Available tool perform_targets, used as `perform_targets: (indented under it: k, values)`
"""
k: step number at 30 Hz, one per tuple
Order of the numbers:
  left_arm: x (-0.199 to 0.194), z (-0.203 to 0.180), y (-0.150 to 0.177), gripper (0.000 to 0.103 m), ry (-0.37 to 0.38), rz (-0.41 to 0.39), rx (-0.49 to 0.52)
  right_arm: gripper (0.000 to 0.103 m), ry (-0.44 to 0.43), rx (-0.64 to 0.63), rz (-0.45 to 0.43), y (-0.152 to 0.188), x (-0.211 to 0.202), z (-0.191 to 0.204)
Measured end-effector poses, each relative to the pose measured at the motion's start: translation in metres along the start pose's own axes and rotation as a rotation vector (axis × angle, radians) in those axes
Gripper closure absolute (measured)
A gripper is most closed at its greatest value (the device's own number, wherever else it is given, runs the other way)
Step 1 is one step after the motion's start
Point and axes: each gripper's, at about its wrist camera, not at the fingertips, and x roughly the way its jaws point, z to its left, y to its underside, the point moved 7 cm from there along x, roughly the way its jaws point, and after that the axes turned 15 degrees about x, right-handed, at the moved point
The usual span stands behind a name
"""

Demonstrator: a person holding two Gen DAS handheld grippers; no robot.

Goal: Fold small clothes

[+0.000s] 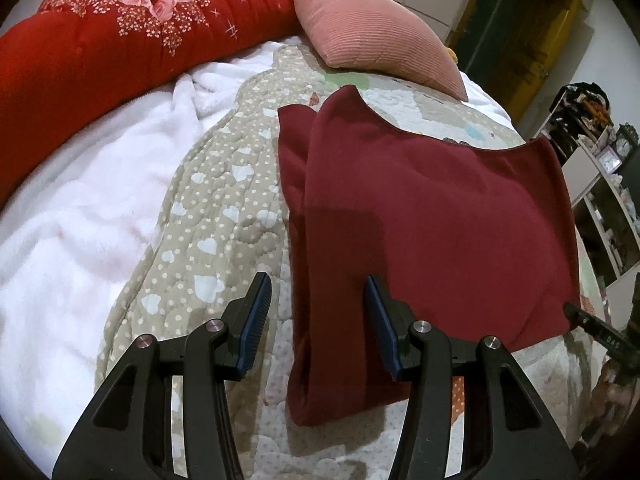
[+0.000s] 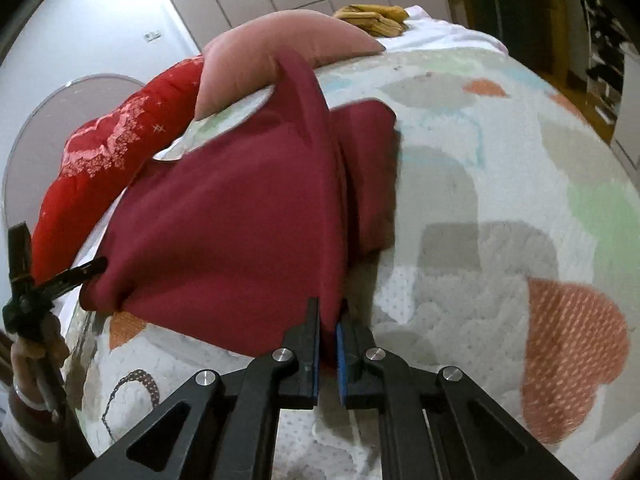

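Cloth (image 1: 432, 216), dark red and partly folded, lies on the bed (image 1: 224, 216). The right tongs (image 2: 329, 322) pinch its near corner; the left tongs (image 1: 318, 300) hang spread over its other edge, gripping nothing. Pulling from one corner could drag the folded layers askew.

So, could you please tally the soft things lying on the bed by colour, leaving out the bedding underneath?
Dark red: 1, the folded garment, pinched by the right tool.
Bright red: 1, the floral quilt.
Pink: 1, the ribbed cushion.
White: 1, the fluffy blanket.
Yellow: 1, a bundle near the far edge.
Total: 5.
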Motion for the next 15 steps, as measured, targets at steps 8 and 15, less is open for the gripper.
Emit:
perform_targets:
  k: [8, 15]
  values:
    - [-0.001, 0.004, 0.001, 0.054, -0.001, -0.006, 0.011, 0.095, 0.020, 0.073, -0.017, -0.008, -0.024, -0.003]
    - [-0.004, 0.006, 0.003, 0.054, 0.004, -0.006, 0.008, 0.092, 0.059, 0.104, -0.096, -0.021, -0.047, 0.014]
